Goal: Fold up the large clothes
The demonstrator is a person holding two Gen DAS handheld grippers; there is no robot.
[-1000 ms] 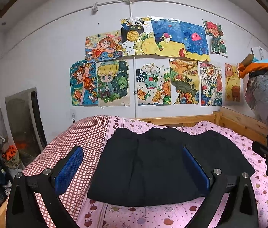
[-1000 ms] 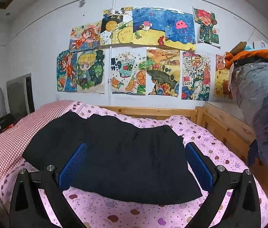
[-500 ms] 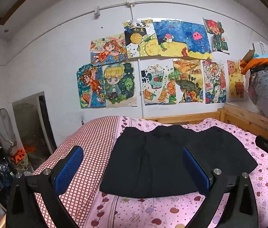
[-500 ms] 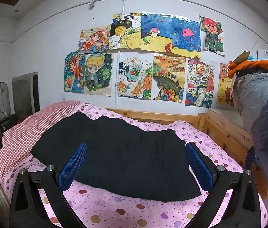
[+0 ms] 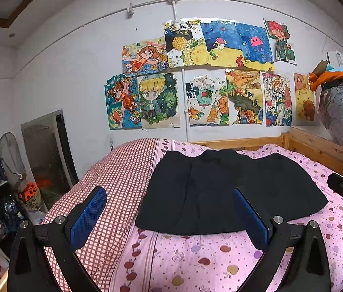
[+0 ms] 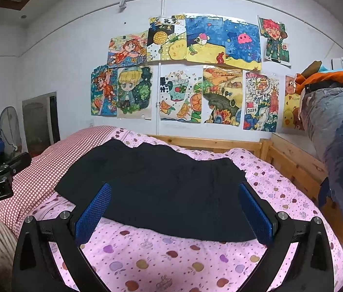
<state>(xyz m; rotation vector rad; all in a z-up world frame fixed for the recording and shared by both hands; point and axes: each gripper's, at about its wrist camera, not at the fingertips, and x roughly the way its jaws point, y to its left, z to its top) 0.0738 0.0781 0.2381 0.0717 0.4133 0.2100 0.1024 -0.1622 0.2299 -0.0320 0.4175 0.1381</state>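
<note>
While both hand-held grippers, left (image 5: 170,215) and right (image 6: 175,210), hover spread and empty above the black garment (image 5: 220,192), only the left view shows the orange box (image 5: 29,191) beside the bed (image 5: 195,262).

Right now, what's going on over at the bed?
A person holds two grippers over a bed. A black garment lies spread flat on the pink bedspread, one edge over the red checked cover. The left gripper and right gripper are both open, touching nothing.
</note>
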